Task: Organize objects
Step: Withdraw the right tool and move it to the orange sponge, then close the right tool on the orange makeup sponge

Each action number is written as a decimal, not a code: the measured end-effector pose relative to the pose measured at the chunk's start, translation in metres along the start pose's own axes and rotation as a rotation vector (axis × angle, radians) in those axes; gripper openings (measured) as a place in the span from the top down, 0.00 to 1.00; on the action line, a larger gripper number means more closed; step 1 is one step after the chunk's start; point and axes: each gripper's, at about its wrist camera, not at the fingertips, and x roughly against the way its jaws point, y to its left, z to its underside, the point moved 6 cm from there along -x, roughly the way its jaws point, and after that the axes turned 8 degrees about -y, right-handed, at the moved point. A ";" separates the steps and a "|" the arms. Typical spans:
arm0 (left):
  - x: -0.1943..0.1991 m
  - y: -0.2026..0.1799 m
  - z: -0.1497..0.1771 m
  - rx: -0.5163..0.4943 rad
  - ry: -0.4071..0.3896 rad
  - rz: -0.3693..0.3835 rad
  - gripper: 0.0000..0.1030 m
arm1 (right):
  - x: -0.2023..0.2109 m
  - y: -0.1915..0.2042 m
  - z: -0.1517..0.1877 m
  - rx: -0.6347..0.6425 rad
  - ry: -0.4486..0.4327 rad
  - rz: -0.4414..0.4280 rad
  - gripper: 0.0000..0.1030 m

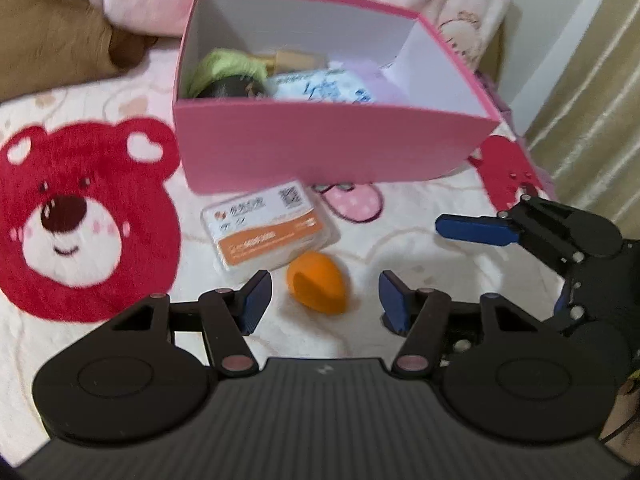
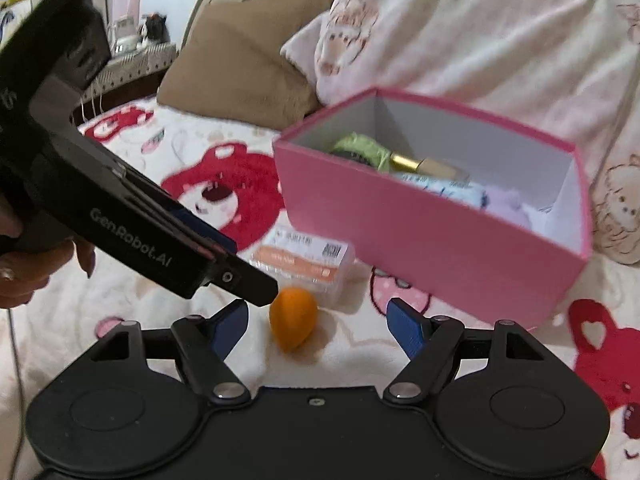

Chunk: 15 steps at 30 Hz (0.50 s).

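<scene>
An orange egg-shaped sponge (image 1: 318, 282) (image 2: 292, 318) lies on the bear-print bedsheet. My left gripper (image 1: 325, 300) stands open just short of it, with the pads apart and not touching it. My right gripper (image 2: 318, 322) is open too, and the sponge sits near its left finger. Just behind the sponge lies a clear plastic case with an orange label (image 1: 268, 232) (image 2: 308, 260). Further back stands an open pink box (image 1: 320, 148) (image 2: 420, 240) holding a green cloth item, a gold tube, a blue-white packet and something lilac.
The left tool's black housing (image 2: 120, 208), held by a hand (image 2: 24, 268), crosses the left of the right wrist view. One blue right finger (image 1: 476, 230) reaches in from the right. A brown pillow (image 1: 52, 40) and a pink blanket (image 2: 480, 40) lie behind the box.
</scene>
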 end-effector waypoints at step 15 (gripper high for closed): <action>-0.040 0.015 0.014 0.079 -0.060 0.007 0.56 | -0.058 0.009 0.040 -0.032 0.020 0.055 0.24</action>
